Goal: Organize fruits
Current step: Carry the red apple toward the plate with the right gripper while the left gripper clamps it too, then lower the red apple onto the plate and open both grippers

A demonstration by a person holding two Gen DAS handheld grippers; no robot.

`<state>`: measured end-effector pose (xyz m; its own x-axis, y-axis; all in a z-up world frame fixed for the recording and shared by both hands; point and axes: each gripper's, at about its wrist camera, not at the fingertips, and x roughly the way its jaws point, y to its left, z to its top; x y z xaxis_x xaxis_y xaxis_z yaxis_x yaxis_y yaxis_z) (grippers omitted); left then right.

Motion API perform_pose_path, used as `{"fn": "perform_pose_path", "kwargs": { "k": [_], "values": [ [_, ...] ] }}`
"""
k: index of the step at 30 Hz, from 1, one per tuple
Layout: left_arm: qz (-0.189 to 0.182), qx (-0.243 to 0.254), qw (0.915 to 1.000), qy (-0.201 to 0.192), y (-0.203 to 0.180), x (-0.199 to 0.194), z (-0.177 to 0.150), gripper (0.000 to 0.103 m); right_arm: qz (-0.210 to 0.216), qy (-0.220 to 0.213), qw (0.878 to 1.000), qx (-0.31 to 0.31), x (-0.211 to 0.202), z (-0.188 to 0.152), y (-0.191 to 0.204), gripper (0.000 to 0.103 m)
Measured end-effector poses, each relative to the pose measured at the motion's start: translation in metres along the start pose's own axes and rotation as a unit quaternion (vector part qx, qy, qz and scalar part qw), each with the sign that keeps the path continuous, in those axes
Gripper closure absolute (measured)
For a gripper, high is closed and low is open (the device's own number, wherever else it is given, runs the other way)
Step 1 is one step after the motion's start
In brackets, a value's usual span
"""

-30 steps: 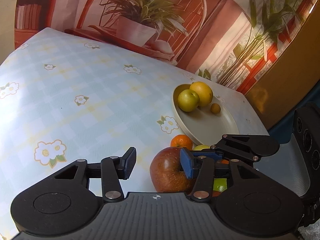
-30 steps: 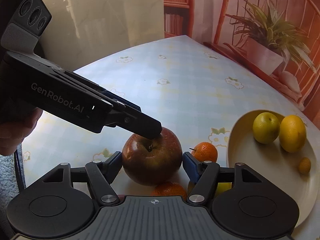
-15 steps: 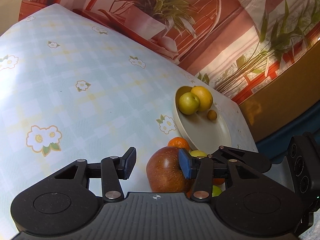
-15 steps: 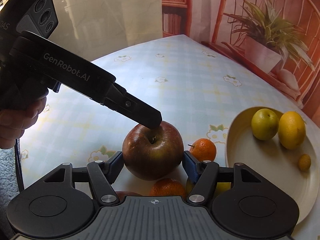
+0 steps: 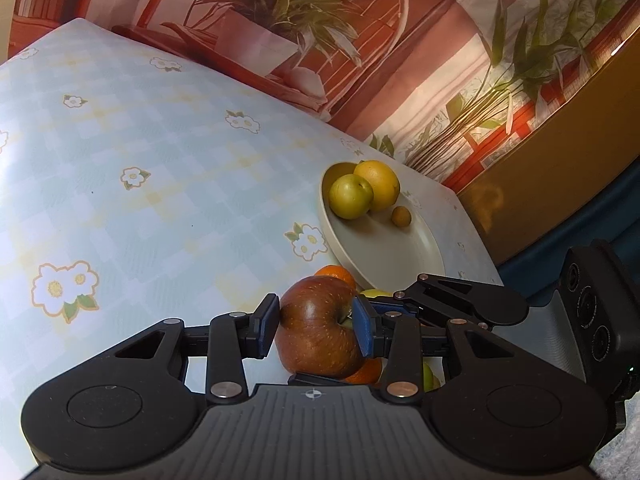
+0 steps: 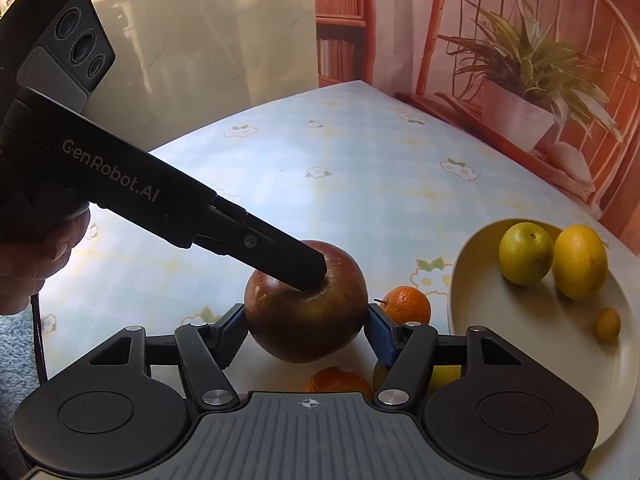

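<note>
A big red apple (image 5: pixel 316 340) (image 6: pixel 312 320) sits on the flowered tablecloth in front of a cream plate (image 5: pixel 392 248) (image 6: pixel 500 320). My left gripper (image 5: pixel 315 316) is closing on it, and both pads touch its sides. One of its fingers (image 6: pixel 280 254) lies in the stem hollow in the right wrist view. My right gripper (image 6: pixel 306 328) clasps the same apple from the near side, a pad against each flank. The plate holds a green fruit (image 5: pixel 351 197) (image 6: pixel 526 253), a yellow citrus (image 5: pixel 382 184) (image 6: pixel 580 262) and a tiny orange one (image 5: pixel 401 216) (image 6: pixel 608 323).
A mandarin (image 6: pixel 406 304) lies between the apple and the plate. Another orange fruit (image 6: pixel 338 380) and a yellow-green one (image 6: pixel 444 376) sit under my right gripper. A hand (image 6: pixel 36 264) holds the left gripper. The table's far edge meets a printed backdrop.
The left gripper's jaws have closed from a wide gap onto the apple, its finger settling into the stem hollow. The right gripper and the apple have stayed where they were.
</note>
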<state>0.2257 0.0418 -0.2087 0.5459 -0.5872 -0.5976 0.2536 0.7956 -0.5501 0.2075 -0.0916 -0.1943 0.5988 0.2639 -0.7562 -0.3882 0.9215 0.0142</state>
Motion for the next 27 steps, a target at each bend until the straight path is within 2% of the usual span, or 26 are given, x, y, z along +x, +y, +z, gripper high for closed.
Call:
{"fn": "perform_pose_path", "kwargs": {
  "k": [6,11,19,27],
  "values": [
    [-0.005,0.029,0.9995,-0.011,-0.019,-0.005,0.025,0.061,-0.008,-0.032,0.999,0.014,-0.022,0.013,-0.018,0.044],
    [-0.012,0.060,0.9980,-0.014,-0.043,0.009,0.048,0.061,-0.028,-0.047,0.998,0.023,-0.039,0.021,-0.044,0.044],
    [-0.033,0.062,0.9974,0.015,-0.055,0.058,0.070,0.061,-0.055,-0.032,0.997,0.047,-0.042,0.015,-0.090,0.044],
    [-0.019,0.060,0.9970,0.044,-0.052,0.092,0.077,0.061,-0.055,-0.014,0.994,0.094,-0.020,0.003,-0.118,0.044]
  ]
}}
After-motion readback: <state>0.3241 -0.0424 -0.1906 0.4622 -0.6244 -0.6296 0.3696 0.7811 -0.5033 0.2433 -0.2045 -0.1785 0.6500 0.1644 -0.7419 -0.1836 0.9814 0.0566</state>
